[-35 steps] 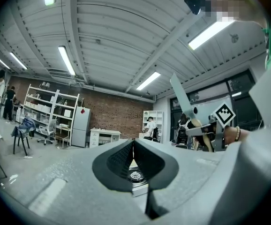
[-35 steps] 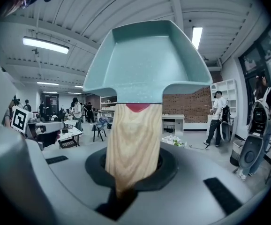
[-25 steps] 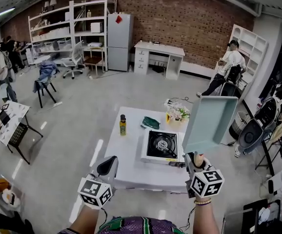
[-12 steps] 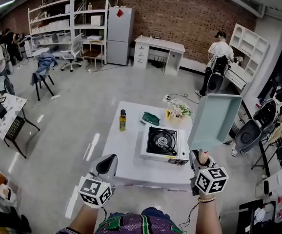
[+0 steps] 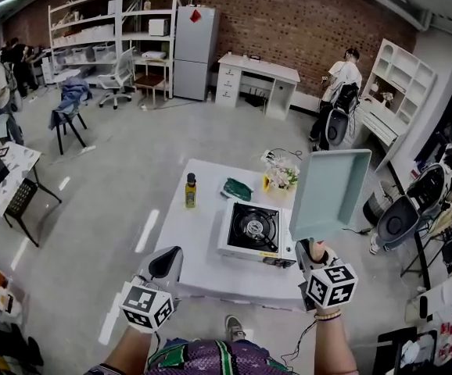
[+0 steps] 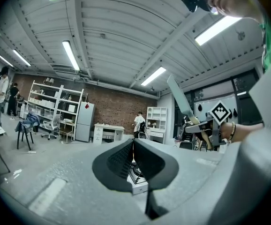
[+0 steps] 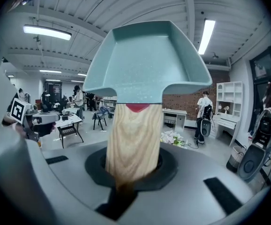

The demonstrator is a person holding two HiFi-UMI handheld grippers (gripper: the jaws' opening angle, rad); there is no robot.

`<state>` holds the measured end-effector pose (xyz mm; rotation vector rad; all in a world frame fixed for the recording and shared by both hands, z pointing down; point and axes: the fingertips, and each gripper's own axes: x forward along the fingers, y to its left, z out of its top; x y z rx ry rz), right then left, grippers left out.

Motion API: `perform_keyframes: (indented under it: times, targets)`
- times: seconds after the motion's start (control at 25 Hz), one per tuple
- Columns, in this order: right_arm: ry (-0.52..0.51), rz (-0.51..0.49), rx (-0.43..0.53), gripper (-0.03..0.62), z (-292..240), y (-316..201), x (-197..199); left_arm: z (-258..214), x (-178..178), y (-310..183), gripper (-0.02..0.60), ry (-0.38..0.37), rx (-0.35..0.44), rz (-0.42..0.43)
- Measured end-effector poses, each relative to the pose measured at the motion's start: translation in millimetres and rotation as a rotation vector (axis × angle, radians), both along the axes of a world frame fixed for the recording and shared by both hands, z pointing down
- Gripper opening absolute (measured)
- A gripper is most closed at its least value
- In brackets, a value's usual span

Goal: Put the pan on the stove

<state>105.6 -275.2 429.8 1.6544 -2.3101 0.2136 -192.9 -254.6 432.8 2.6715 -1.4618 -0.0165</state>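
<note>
White table (image 5: 199,241) out on the grey floor (image 5: 132,170), and both grippers work from its near edge. The pan (image 5: 329,190), a pale teal rectangular one, is up in the air, tipped nearly on end. It hangs over the table's right edge, just right of the stove (image 5: 227,244).

The right gripper (image 5: 313,250) is clenched on the pan's wooden handle (image 7: 133,139), jaws tight on either side, with the pan standing straight out ahead of it. The left gripper (image 5: 166,262) hovers level off the table's near left corner, jaws pressed together on nothing, well clear of the action.

So this looks like the carry-in: pan lifted, not yet over the burner (image 5: 251,227). Next, I'd say, it has to swing left across the stove and tip flat, base down, before it lowers onto that burner.

Room to move? Plenty on the near and right sides, with nothing in the path. Watch the stove's right rim as the pan comes down, and the flowers (image 5: 281,176) just past the stove's far right corner. The green bundle (image 5: 238,188) and the bottle (image 5: 189,191) sit far left, out of the way.
</note>
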Motion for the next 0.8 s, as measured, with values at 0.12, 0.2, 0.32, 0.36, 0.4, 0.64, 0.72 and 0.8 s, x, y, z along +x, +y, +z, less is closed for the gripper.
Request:
perform_keyframes:
  times: [0.12, 0.2, 0.32, 0.36, 0.4, 0.64, 0.72, 0.8]
  targets:
    - [-0.002, -0.03, -0.01, 0.044, 3.2, -12.5, 9.5, -8.5, 15.6, -5.2, 0.018, -0.006, 0.015, -0.01]
    - [-0.013, -0.046, -0.018, 0.044, 3.7, -20.9, 16.9, -15.5, 26.7, -10.2, 0.018, -0.008, 0.028, -0.013]
    - [-0.006, -0.065, -0.028, 0.044, 7.1, -34.0, 27.0, -19.2, 40.5, -19.4, 0.018, -0.006, 0.032, -0.017]
    - [-0.003, -0.073, -0.035, 0.044, 9.1, -38.1, 31.0, -19.8, 46.0, -21.4, 0.018, -0.005, 0.033, -0.017]
    - [-0.001, -0.08, -0.041, 0.044, 11.2, -42.3, 36.0, -20.3, 52.7, -23.3, 0.018, -0.007, 0.035, -0.014]
    - [0.012, -0.111, -0.066, 0.044, 24.1, -63.4, 56.8, -20.1, 80.3, -32.7, 0.018, -0.026, 0.037, -0.012]
    - [0.018, -0.125, -0.077, 0.044, 28.2, -69.1, 59.2, -20.0, 84.8, -34.6, 0.018, -0.035, 0.038, -0.015]
    - [0.025, -0.14, -0.091, 0.044, 33.7, -75.2, 62.1, -19.9, 89.8, -37.2, 0.018, -0.041, 0.037, -0.019]
